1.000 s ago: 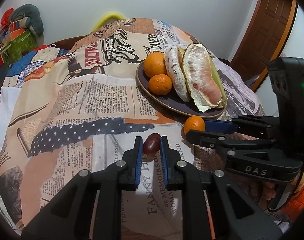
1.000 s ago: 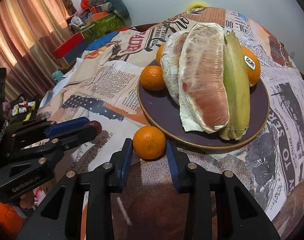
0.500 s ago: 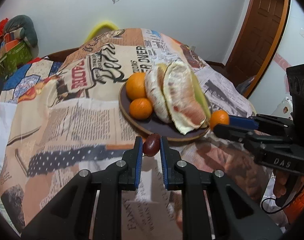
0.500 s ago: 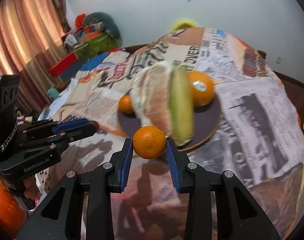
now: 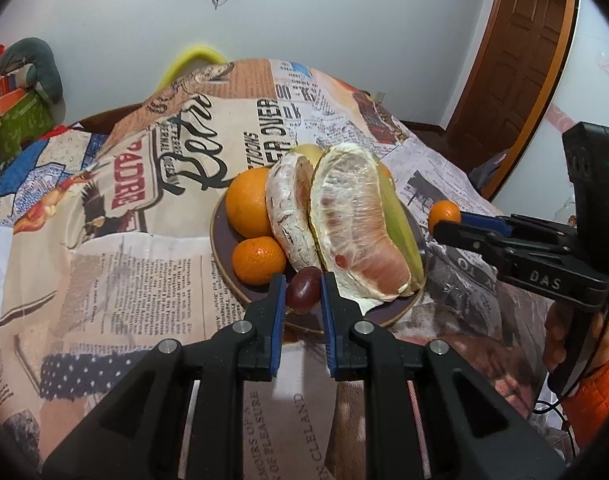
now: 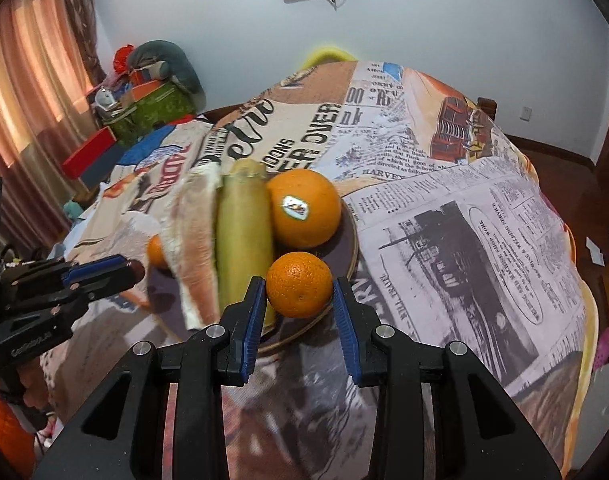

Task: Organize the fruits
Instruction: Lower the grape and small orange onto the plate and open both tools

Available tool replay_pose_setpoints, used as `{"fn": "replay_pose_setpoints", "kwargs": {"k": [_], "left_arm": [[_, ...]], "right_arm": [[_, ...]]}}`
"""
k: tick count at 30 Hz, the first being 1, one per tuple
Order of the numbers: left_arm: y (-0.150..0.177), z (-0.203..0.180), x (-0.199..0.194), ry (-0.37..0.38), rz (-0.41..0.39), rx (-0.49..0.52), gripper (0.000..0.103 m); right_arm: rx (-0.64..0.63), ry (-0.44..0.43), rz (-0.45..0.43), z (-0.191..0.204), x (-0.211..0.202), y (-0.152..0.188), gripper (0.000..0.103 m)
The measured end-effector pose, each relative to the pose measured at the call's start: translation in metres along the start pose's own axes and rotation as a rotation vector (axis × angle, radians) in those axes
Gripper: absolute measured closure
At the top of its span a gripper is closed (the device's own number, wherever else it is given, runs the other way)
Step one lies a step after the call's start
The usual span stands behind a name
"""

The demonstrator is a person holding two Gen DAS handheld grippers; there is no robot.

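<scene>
Dark red grape (image 5: 303,289) clamped in left tongs (image 5: 302,294); small orange (image 6: 299,284) clamped in right tongs (image 6: 298,300). Loaded plate (image 5: 224,264) just beyond both.

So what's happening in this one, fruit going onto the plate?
A person holds tongs in each hand above a table covered in newspaper-print cloth. The left tongs are shut on a dark red grape, and the right tongs grip a small orange. Both fruits hang over the near edge of a dark plate, which already carries oranges, peeled pomelo pieces and green rind. Neither is released yet.
</scene>
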State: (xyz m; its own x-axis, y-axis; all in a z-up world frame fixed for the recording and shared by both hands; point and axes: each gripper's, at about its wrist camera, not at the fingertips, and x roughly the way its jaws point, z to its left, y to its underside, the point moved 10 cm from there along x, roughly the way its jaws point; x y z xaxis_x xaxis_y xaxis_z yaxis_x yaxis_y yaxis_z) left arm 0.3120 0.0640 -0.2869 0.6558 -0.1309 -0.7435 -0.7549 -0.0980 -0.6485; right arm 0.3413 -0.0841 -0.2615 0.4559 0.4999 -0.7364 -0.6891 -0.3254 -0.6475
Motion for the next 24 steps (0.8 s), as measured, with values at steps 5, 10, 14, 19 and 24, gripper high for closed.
{"fn": "replay_pose_setpoints", "kwargs": {"k": [5, 10, 14, 19, 24], "left_arm": [[0.001, 0.000, 0.014, 0.003, 0.022, 0.006, 0.086], [0.002, 0.000, 0.021, 0.000, 0.031, 0.015, 0.086], [0.003, -0.001, 0.024, -0.001, 0.041, 0.016, 0.086], [0.002, -0.001, 0.016, -0.009, 0.035, 0.015, 0.086], [-0.013, -0.003, -0.012, -0.033, -0.027, 0.012, 0.086]], "right_arm": [[-0.002, 0.000, 0.018, -0.004, 0.014, -0.001, 0.071], [-0.016, 0.000, 0.027, -0.004, 0.021, 0.000, 0.071], [-0.017, -0.003, 0.037, -0.005, 0.024, 0.001, 0.071], [-0.008, 0.003, 0.023, -0.007, 0.018, -0.003, 0.066], [0.000, 0.005, -0.033, -0.005, -0.011, -0.014, 0.066]]}}
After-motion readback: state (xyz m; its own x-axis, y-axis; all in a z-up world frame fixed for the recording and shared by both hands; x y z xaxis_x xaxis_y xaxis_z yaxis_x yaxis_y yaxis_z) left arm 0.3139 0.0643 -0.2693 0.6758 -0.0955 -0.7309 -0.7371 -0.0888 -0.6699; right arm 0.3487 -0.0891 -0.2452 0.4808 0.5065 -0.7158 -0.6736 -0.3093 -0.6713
